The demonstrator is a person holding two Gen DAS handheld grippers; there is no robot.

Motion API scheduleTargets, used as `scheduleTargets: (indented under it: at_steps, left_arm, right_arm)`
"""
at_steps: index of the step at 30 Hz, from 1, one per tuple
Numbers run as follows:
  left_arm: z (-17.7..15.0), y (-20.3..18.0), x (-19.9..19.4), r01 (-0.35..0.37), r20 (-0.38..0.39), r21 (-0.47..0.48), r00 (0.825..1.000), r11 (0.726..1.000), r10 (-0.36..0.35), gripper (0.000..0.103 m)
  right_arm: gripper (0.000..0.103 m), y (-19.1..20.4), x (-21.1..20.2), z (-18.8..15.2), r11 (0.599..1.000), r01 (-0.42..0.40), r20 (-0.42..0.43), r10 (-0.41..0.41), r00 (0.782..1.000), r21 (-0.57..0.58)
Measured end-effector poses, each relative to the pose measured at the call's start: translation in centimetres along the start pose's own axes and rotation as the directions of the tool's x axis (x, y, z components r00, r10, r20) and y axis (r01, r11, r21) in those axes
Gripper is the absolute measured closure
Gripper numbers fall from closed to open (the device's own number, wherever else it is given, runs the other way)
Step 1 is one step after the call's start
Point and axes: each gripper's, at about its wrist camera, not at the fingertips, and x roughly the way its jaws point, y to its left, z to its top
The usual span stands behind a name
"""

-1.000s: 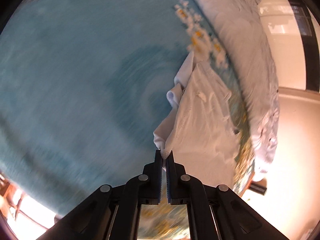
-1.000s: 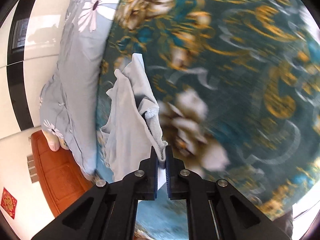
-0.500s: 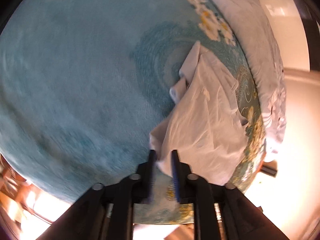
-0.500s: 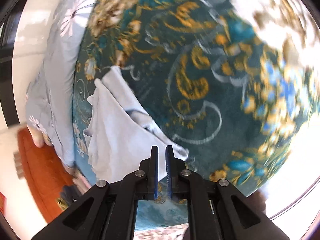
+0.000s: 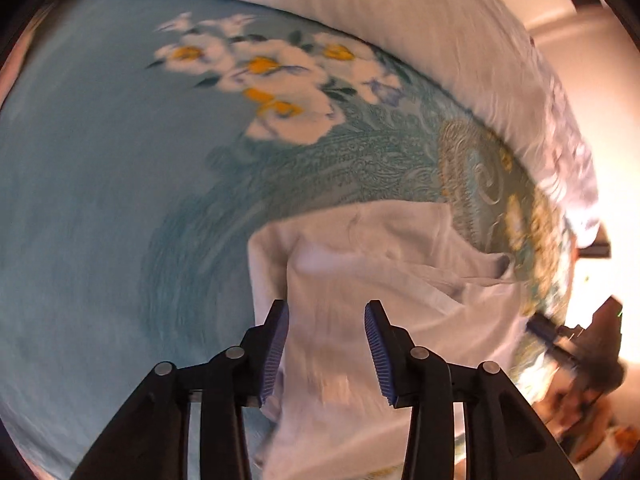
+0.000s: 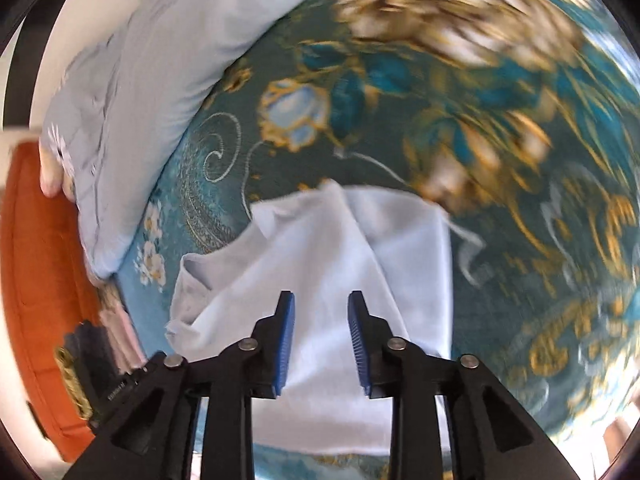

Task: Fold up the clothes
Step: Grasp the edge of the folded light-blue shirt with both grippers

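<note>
A pale, whitish garment (image 5: 384, 280) lies loosely folded on the teal flowered bedspread (image 5: 100, 200). My left gripper (image 5: 326, 316) hovers over its near part, open, with nothing between the blue pads. In the right wrist view the same garment (image 6: 340, 248) looks light blue and lies spread below my right gripper (image 6: 321, 308), which is also open and holds nothing. A fold runs up the garment's middle, and a sleeve or corner sticks out at its left. Both views are blurred by motion.
A light floral quilt (image 6: 132, 92) is bunched along the bed's far side, also at the top right of the left view as the quilt (image 5: 460, 52). An orange headboard or seat (image 6: 32, 280) stands at the left. The other gripper (image 5: 576, 336) shows at the right edge.
Both grippers were shut on the garment's edge a second ago; both have opened and let it go. The garment now lies on the bedspread, and both cameras have swung over it.
</note>
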Motion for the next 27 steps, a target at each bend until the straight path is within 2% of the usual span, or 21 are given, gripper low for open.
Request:
scheduleTargets:
  at_steps: [3, 5, 10, 12, 13, 14, 15, 16, 17, 18, 19, 24, 27]
  left_arm:
    - [1.0, 0.0, 1.3, -0.026, -0.03, 0.044, 0.999, 0.999, 0.028, 0.056]
    - [1.2, 0.3, 1.8, -0.018, -0.044, 0.051, 0.999, 0.999, 0.021, 0.055]
    - [0.8, 0.7, 1.5, 0.039, -0.039, 0.04, 0.999, 0.998, -0.038, 0.057]
    - [0.7, 0.5, 1.1, 0.048, -0.028, 0.046, 0.998, 0.998, -0.047, 0.069]
    - [0.7, 0.3, 1.0, 0.045, -0.026, 0.058, 0.999, 0.997, -0.043, 0.083]
    - [0.7, 0.1, 0.7, 0.036, -0.022, 0.074, 0.999, 0.997, -0.035, 0.095]
    - [0.7, -0.1, 0.4, 0.028, -0.019, 0.09, 0.999, 0.995, -0.027, 0.098]
    - [0.6, -0.4, 0.2, 0.021, -0.015, 0.109, 1.0, 0.994, -0.02, 0.098]
    - [0.6, -0.9, -0.1, -0.005, -0.005, 0.114, 1.0, 0.993, 0.006, 0.1]
    - [0.7, -1.2, -0.6, -0.043, 0.013, 0.106, 0.999, 0.993, 0.042, 0.1]
    - [0.9, -1.5, -1.1, -0.049, 0.027, 0.123, 0.999, 0.991, 0.046, 0.101]
    - [3.1, -1.5, -3.4, -0.013, 0.119, 0.112, 0.993, 0.994, 0.0, 0.101]
    - [4.5, -0.4, -3.4, -0.039, 0.145, 0.075, 0.989, 0.996, 0.028, 0.101]
  right_arm:
    - [0.068, 1.4, 1.3, 1.9, 0.995, 0.078, 0.006, -0.078, 0.997, -0.062]
    - [0.068, 1.6, 2.0, 2.8, 0.99, 0.115, 0.006, -0.115, 0.993, -0.082]
    - [0.068, 1.4, 3.5, 3.8, 0.99, 0.117, -0.029, -0.12, 0.992, -0.084]
    - [0.068, 1.4, 3.7, 3.7, 0.991, 0.105, -0.037, -0.108, 0.993, -0.083]
    - [0.068, 1.4, 3.8, 3.6, 0.991, 0.102, -0.038, -0.105, 0.994, -0.083]
    - [0.069, 1.4, 3.8, 3.5, 0.992, 0.098, -0.041, -0.102, 0.994, -0.082]
    - [0.072, 1.3, 3.8, 3.4, 0.993, 0.092, -0.045, -0.096, 0.994, -0.079]
    - [0.086, 1.3, 3.5, 3.5, 0.993, 0.091, -0.04, -0.095, 0.995, -0.08]
    - [0.096, 1.3, 3.2, 3.5, 0.993, 0.09, -0.035, -0.093, 0.995, -0.082]
    - [0.096, 1.3, 2.9, 3.6, 0.993, 0.089, -0.03, -0.092, 0.995, -0.084]
    - [0.099, 1.3, 2.7, 3.6, 0.992, 0.088, -0.025, -0.09, 0.996, -0.085]
    - [0.101, 1.2, 1.2, 3.8, 0.992, 0.083, 0.0, -0.083, 0.997, -0.094]
    - [0.101, 1.0, 0.6, 4.4, 0.992, 0.09, 0.022, -0.089, 0.996, -0.091]
